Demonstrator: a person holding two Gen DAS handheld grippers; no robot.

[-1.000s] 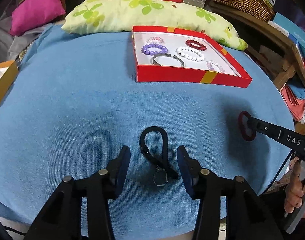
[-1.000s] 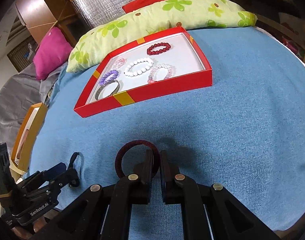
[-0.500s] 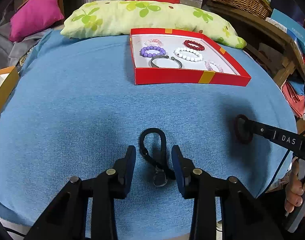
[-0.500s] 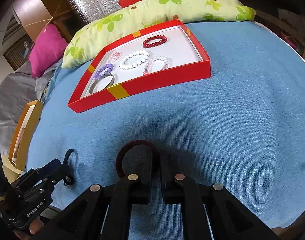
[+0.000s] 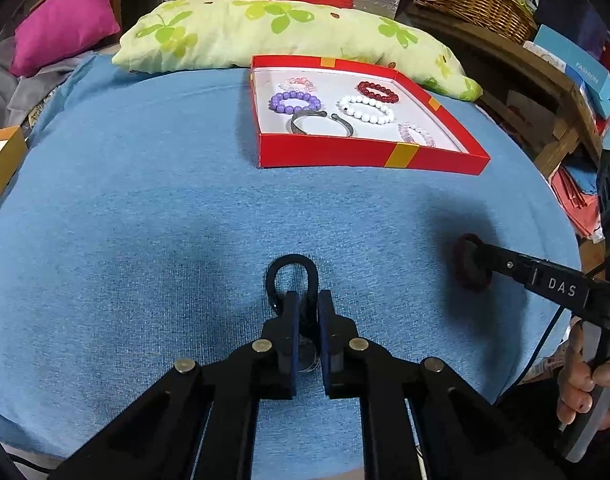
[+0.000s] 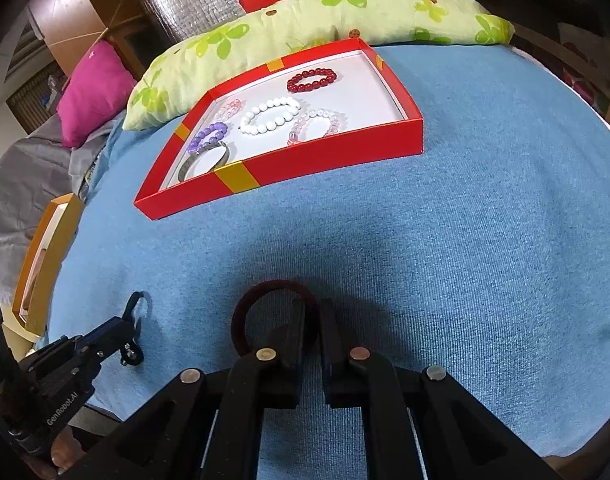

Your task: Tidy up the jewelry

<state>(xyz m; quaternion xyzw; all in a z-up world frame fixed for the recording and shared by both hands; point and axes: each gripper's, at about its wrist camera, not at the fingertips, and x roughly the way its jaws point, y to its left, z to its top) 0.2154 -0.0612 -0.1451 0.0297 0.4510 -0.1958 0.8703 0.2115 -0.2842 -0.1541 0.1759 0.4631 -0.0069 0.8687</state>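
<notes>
The left claw (image 5: 305,312) is clamped on the black cord bracelet (image 5: 292,276), whose loop lies on the blue cloth-covered tabletop (image 5: 145,220); only the left view shows the round metal charm (image 5: 308,354) between the fingers. The right claw (image 6: 313,328) grips the dark red woven ring bracelet (image 6: 257,300); its view shows the full ring. Beyond both stands the red shallow cardboard box (image 6: 289,164) of beaded bracelets.

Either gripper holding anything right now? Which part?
Left gripper: jaws shut on the black cord bracelet, near its charm end. Right gripper: jaws shut on the rim of the dark red ring bracelet.
</notes>
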